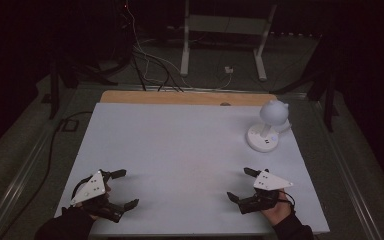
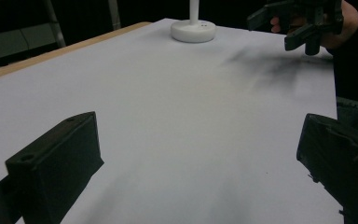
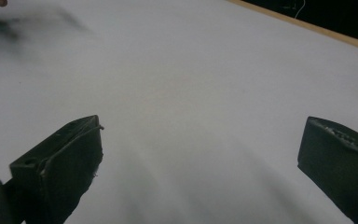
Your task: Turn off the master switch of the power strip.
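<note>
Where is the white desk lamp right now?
In the high view, the white round-headed desk lamp stands near the far right corner of the white tabletop, beyond the open right gripper.

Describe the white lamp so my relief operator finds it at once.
Start at the white table and follow it to the far right corner. There stands the lamp: a round flat base under a globe head, the one thing on the surface besides the grippers.

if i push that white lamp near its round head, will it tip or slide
The lamp looks top-heavy: a round head on a thin stem, so a high push may tip it. Its wide flat base should resist somewhat. Pushed low, it would probably slide on the smooth white table.
</note>
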`<state>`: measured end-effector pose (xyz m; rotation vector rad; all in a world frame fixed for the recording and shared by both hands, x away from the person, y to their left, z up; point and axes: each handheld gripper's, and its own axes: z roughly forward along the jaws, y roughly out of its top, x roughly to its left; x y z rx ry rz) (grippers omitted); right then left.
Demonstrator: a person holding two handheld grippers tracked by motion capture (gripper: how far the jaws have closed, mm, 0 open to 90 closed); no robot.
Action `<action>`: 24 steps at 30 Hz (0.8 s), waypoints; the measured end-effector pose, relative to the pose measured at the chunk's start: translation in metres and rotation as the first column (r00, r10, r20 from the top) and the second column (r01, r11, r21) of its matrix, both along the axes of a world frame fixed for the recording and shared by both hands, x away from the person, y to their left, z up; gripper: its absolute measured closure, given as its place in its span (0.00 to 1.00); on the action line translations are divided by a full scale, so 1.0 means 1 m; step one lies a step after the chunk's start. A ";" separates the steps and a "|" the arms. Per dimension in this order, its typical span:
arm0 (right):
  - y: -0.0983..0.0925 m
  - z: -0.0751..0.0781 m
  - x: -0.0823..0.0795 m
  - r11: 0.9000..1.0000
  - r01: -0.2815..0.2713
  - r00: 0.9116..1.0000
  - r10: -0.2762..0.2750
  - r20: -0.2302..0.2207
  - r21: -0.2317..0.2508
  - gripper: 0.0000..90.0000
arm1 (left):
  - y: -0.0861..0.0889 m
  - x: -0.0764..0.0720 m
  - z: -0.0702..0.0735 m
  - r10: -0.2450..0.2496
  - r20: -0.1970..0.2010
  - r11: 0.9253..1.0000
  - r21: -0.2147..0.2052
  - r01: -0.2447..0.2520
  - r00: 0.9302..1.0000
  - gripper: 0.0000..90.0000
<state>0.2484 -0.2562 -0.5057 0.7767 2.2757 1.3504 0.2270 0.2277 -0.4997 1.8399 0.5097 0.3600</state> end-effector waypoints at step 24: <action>0.013 0.007 -0.004 0.998 -0.026 0.998 0.023 -0.058 -0.050 0.00 | 0.001 0.000 0.001 0.000 0.002 1.000 -0.005 0.000 1.000 0.00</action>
